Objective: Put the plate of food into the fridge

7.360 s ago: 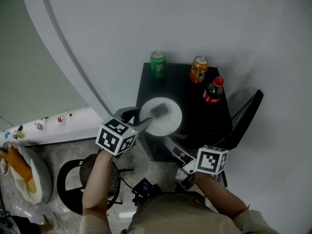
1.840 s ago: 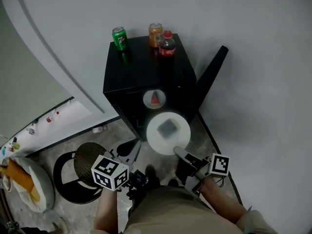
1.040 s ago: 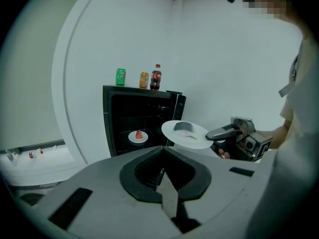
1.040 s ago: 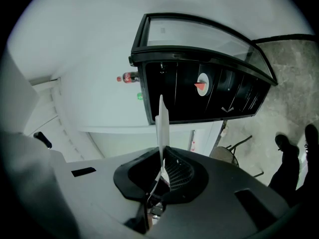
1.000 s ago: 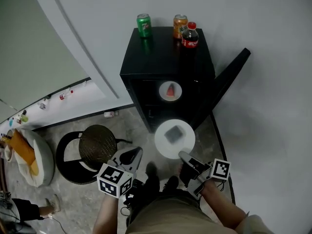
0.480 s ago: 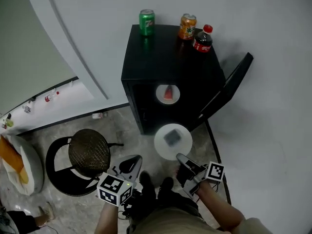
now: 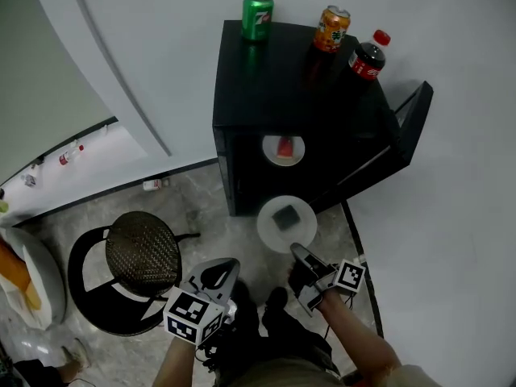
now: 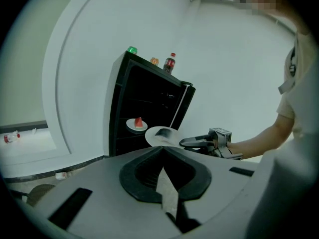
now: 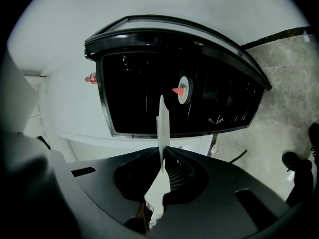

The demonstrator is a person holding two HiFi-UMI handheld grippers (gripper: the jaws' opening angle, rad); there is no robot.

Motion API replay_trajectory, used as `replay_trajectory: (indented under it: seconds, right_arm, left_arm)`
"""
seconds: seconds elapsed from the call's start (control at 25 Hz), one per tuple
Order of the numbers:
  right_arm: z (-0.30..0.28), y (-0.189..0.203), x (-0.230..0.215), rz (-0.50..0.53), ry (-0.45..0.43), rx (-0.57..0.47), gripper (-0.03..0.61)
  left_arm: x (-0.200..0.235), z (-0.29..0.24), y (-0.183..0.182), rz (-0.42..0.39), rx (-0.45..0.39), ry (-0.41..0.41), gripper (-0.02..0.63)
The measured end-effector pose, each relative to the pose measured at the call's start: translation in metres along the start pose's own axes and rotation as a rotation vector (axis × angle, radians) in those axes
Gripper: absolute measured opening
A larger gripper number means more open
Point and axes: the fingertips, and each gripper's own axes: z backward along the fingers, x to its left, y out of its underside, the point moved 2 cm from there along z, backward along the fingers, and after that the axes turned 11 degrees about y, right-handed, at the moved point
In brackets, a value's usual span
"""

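Right gripper (image 7: 297, 255) clamps the near rim of the white plate (image 7: 270, 230), which extends toward its 12 o'clock carrying a grey food block (image 7: 285, 216), just before the open fridge (image 7: 282, 71). Left gripper (image 7: 216, 274), at 9 o'clock, is closed and empty.

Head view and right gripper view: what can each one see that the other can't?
Only the head view: the green can, the round stool, the left tongs and the dark food on the white plate. Only the right gripper view: how the right tongs pinch that plate's rim, edge-on. Both: the open black fridge, that plate, and the red slice inside.
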Motion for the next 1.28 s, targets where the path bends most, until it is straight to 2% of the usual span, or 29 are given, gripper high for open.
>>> replay_trajectory:
  seconds: [0.6, 0.96, 1.28]
  right_arm:
    - [-0.063, -0.027, -0.068, 0.022, 0.022, -0.045, 0.032]
    - [-0.091, -0.032, -0.103, 0.041, 0.053, -0.036, 0.032]
    - [-0.115, -0.037, -0.13, 0.014, 0.052, -0.074, 0.032]
  left_arm:
    - [0.037, -0.025, 0.045, 0.045, 0.029, 0.046, 0.011]
    - [0.081, -0.055, 0.071, -0.019, 0.037, 0.015, 0.011]
    - [0.094, -0.072, 0.102, -0.007, 0.051, 0.025, 0.011]
